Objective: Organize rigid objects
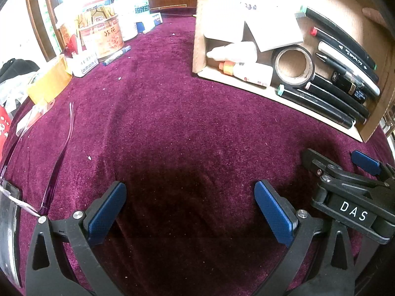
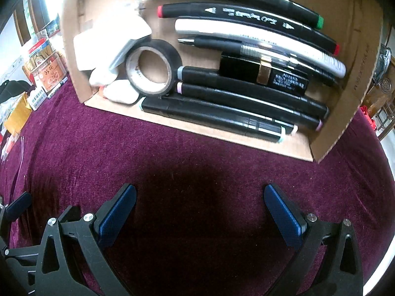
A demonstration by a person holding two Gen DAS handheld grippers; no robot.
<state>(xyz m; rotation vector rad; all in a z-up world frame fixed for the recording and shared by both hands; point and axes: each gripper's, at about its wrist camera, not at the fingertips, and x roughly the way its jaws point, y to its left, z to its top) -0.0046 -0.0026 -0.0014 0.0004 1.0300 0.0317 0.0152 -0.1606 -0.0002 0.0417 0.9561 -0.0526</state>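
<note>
Cardboard box point(image 2: 340, 113) of markers point(image 2: 246, 98), tape point(image 2: 153, 69).

Black plastic left gripper point(image 1: 190, 212) and right gripper point(image 2: 200, 215): blue textured pads, silver screws, white "DAS" lettering.

Box point(image 2: 340, 133): far wall cut by my right view's top edge.
Bottles point(image 2: 118, 93): glare blurs them.
Glasses point(image 1: 53, 185): cut by my left view's left edge.

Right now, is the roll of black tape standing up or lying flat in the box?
Lying flat. The tape roll rests on the cardboard box floor, its round hole facing up, beside the markers.
</note>
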